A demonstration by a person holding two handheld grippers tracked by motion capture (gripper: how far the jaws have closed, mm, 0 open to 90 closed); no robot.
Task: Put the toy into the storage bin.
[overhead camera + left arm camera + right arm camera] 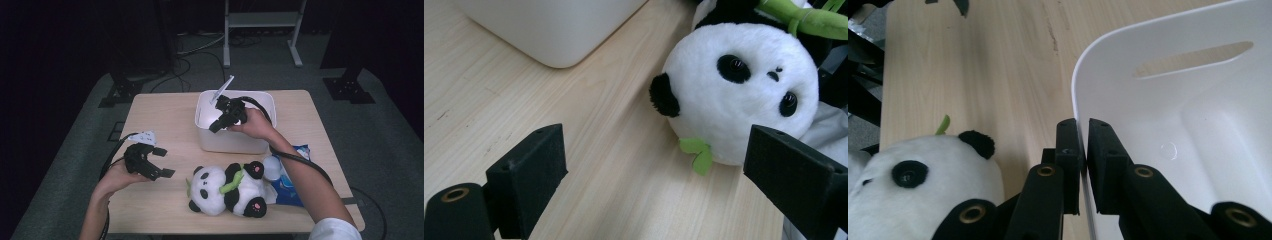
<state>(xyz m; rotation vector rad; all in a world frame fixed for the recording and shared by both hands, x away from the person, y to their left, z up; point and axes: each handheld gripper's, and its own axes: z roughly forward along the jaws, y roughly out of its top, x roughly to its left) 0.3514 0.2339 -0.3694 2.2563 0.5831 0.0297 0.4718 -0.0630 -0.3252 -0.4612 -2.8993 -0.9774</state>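
Black gripper [150, 162], brass screws, white sleeve [334, 230]

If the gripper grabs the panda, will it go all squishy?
Probably. The panda looks plush and fluffy, so the open left gripper beside it would likely sink into its round head. It looks light for its size and should flop, not roll, since it lies sprawled on the table.
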